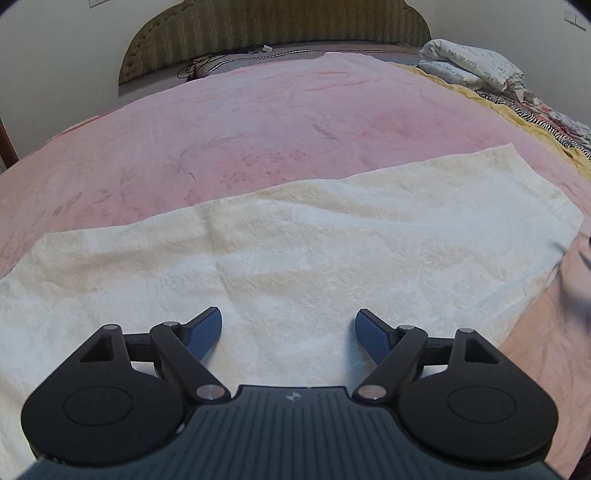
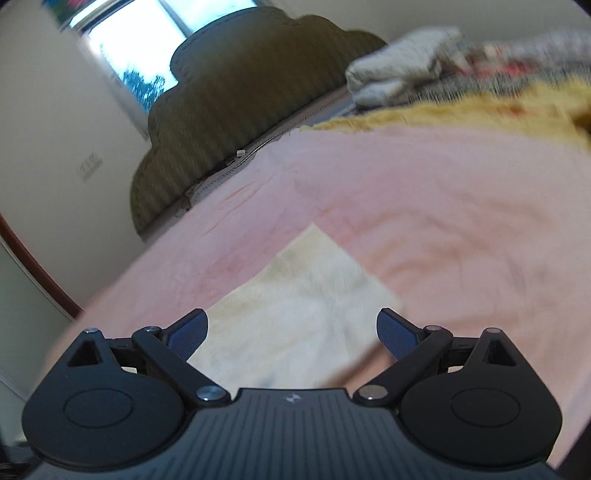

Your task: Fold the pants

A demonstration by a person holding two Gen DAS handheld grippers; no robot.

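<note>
The cream-white pants (image 1: pixel 295 240) lie flat on the pink bedspread (image 1: pixel 240 125), stretched from lower left to upper right. My left gripper (image 1: pixel 288 332) is open and empty, hovering over the pants' near middle part. In the right wrist view one end of the pants (image 2: pixel 306 295) points away as a corner on the pink bedspread (image 2: pixel 443 206). My right gripper (image 2: pixel 291 332) is open and empty, just above that end. This view is blurred.
A green padded headboard (image 1: pixel 277 26) stands at the far end, with cables (image 1: pixel 207 62) at its foot. Folded printed bedding (image 1: pixel 472 66) and a yellow blanket (image 1: pixel 517 118) lie at the far right. A window (image 2: pixel 136 48) shows at the left in the right wrist view.
</note>
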